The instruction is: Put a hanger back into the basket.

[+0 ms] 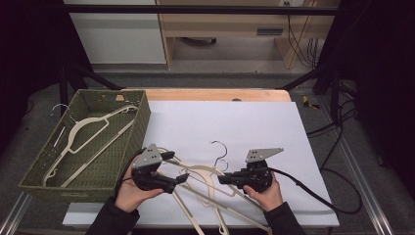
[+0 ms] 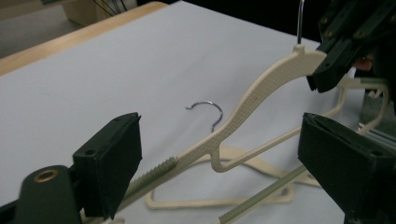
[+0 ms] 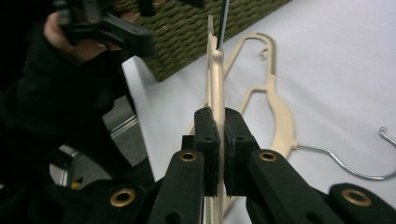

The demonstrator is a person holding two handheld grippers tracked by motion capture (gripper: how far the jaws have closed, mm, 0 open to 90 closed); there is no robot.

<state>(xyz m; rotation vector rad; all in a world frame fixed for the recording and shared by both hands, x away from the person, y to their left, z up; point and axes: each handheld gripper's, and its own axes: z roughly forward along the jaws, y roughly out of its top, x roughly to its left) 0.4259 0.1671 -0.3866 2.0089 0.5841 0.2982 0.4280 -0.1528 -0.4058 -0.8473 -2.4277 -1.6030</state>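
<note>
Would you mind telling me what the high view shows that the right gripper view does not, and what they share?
High view alone: a cream hanger lying inside the green wicker basket, and the wooden table edge.

Right gripper view alone: the right gripper seen close up, its pads clamped on the edge of a raised cream hanger.

Both: the white sheet, the basket's wall, more hangers lying on the sheet, and the open left gripper.

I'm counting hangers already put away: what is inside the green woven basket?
One cream hanger lies inside the green woven basket, its metal hook poking over the far left rim. The near wall hides a strip of the basket floor, so anything lying there cannot be seen.
</note>
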